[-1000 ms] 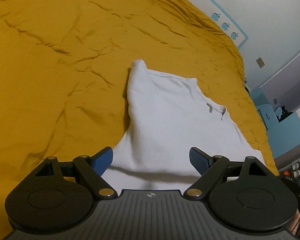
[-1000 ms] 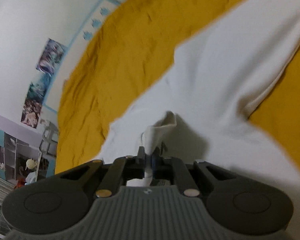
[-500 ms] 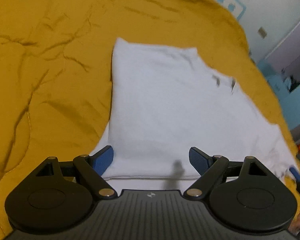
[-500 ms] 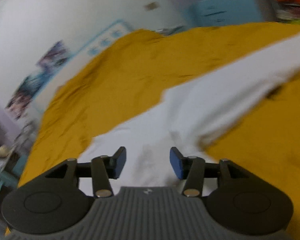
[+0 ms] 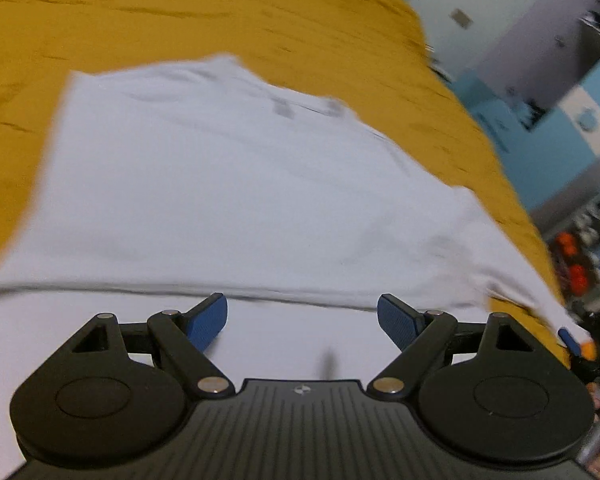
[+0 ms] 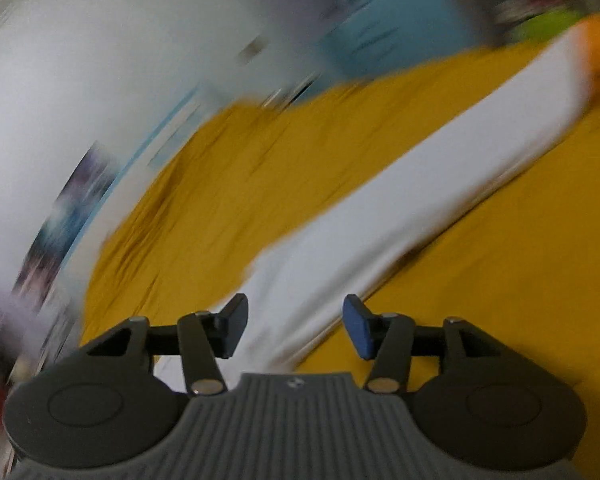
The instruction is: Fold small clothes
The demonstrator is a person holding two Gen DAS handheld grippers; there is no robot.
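On the mustard bedspread (image 5: 260, 12), white shirt (image 5: 228, 184) flat, left gripper (image 5: 302, 322) and right gripper (image 6: 296, 326) fingers both spread.

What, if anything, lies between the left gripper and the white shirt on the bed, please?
Nothing visible does. The left gripper is open directly over the white shirt, which lies spread on the mustard-yellow bedspread, with only shirt fabric between its fingers.
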